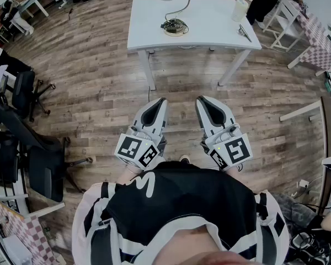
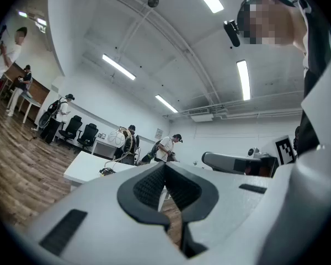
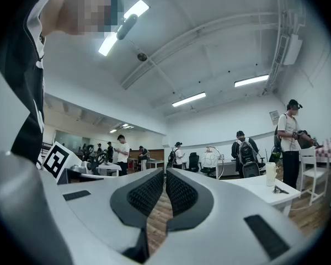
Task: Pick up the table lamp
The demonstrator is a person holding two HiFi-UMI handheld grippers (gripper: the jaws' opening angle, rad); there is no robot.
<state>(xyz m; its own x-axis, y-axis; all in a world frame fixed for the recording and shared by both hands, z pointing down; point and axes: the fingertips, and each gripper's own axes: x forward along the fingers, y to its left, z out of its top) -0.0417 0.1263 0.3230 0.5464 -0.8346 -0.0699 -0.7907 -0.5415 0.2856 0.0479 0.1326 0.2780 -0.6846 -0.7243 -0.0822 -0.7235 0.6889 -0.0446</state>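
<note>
Head view. White table [image 1: 209, 35] at 12 o'clock, across bare wood floor [image 1: 99, 93], well apart from both tongs.

Table lamp [image 1: 175, 25] stands upright on the table's left half: round base with a dark cord bunched on it, thin curved stem, and a pale globe shade at the far edge. Nothing is touching it.

- A white cup [image 1: 240, 9] is at 1 o'clock on the same table, with a small dark tool [image 1: 244, 33] just beside it.
- Left gripper [image 1: 161, 101] is held close to the body at 6 o'clock and points level toward the table. In the left gripper view its jaws are pressed together with nothing between them.
- Right gripper [image 1: 201, 100] is just beside the left one. In the right gripper view its tips meet and only a sliver of floor shows lower down. It is empty.
- Each marker cube [image 1: 137, 149] carries black-and-white square code patterns with no letters.
- A white mark on the person's black shirt [image 1: 146, 184] is too partial to read.
- Office chair [image 1: 22, 87] is at 9 o'clock, and a checkered cloth [image 1: 314, 32] is at 2 o'clock.
</note>
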